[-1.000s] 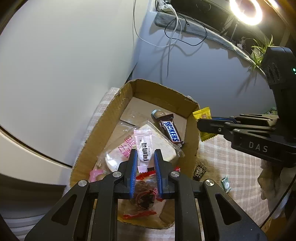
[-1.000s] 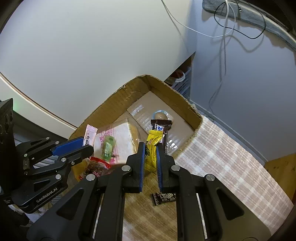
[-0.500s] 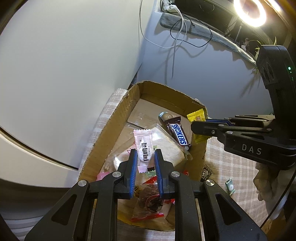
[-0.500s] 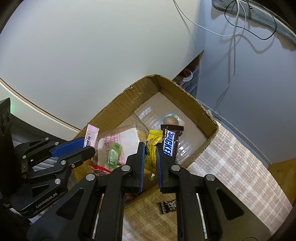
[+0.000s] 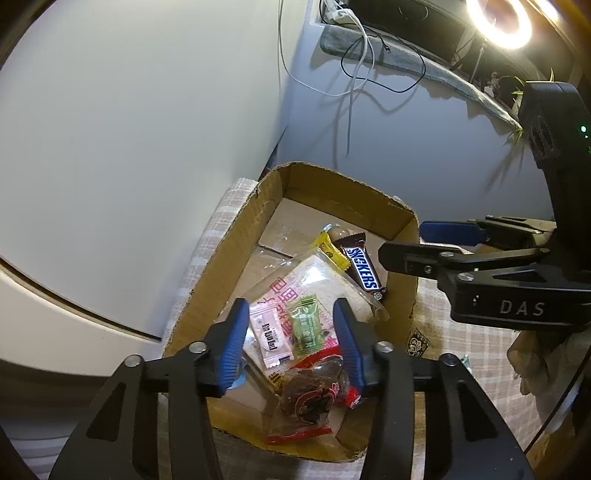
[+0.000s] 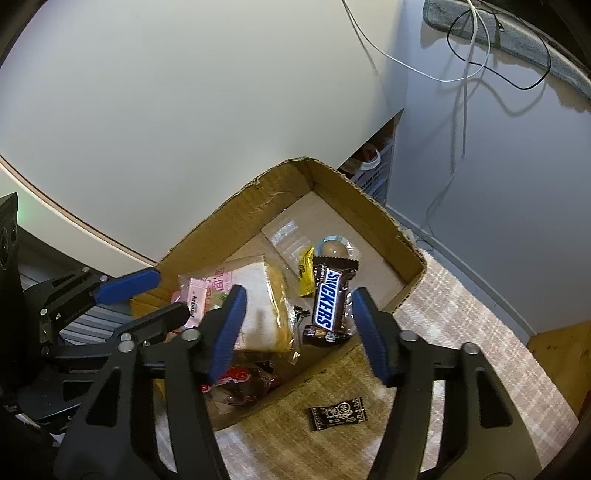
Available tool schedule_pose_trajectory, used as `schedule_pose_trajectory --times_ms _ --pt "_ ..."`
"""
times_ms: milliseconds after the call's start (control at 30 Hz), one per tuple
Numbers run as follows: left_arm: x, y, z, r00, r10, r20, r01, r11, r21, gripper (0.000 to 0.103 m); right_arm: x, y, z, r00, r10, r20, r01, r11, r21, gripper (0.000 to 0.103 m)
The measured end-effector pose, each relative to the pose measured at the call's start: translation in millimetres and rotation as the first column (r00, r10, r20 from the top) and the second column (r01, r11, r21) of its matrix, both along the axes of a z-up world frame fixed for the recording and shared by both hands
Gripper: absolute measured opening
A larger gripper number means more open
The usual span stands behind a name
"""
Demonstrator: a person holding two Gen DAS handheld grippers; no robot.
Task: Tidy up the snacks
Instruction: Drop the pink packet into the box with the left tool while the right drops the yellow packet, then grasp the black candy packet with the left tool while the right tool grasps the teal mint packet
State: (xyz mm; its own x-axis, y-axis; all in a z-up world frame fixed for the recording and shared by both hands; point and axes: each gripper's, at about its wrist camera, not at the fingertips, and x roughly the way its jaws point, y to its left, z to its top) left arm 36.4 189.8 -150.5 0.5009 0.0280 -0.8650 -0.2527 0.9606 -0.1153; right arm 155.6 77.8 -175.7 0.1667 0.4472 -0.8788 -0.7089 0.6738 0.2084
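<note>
An open cardboard box (image 5: 332,181) (image 6: 258,199) holds the snacks. My left gripper (image 5: 291,343) hangs over its near end with jaws opening; the pink sachet (image 5: 271,334) lies free below them on the bread packet (image 5: 325,280), beside a green candy (image 5: 306,325). My right gripper (image 6: 299,325) hovers over the box's right side, jaws opening with nothing pressed between the pads. The yellow packet (image 6: 306,271) (image 5: 332,253) lies in the box next to the Snickers bar (image 6: 327,302) (image 5: 364,271). Each gripper shows in the other's view: right gripper (image 5: 417,243), left gripper (image 6: 155,299).
A black sachet (image 6: 338,411) (image 5: 417,341) lies on the checked tablecloth (image 6: 461,332) just outside the box. A red-trimmed packet (image 5: 310,398) and a jelly cup (image 6: 334,249) sit inside it. A white wall stands behind, cables hang at the back, and a ring light (image 5: 498,22) glows.
Both grippers went from shut to open. The pink sachet dropped from the left jaws onto the bread packet, and the yellow packet fell from the right jaws into the box.
</note>
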Motion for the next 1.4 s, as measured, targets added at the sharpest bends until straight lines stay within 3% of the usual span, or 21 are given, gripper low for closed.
schedule_pose_trajectory --times_ms 133,433,767,1400 --pt "-0.1 -0.5 -0.9 1.000 0.002 -0.006 -0.002 1.000 0.009 0.051 1.6 -5.1 0.6 1.000 -0.010 0.009 0.010 1.000 -0.007 0.072" --pt "-1.9 -12.3 3.0 1.000 -0.019 0.003 0.019 1.000 0.007 0.052 6.0 -33.5 4.6 0.999 -0.042 0.011 0.042 0.999 -0.014 0.073" --pt "-6.4 -40.4 6.2 0.997 -0.079 0.020 0.079 0.997 -0.015 0.052 5.5 -98.6 9.8 0.993 -0.113 0.020 0.113 0.993 -0.020 0.073" --pt "-21.8 -119.0 -2.4 0.967 -0.255 0.014 0.255 0.965 -0.063 0.052 -57.9 -190.9 -26.7 0.985 -0.174 0.007 0.174 0.980 -0.095 0.073"
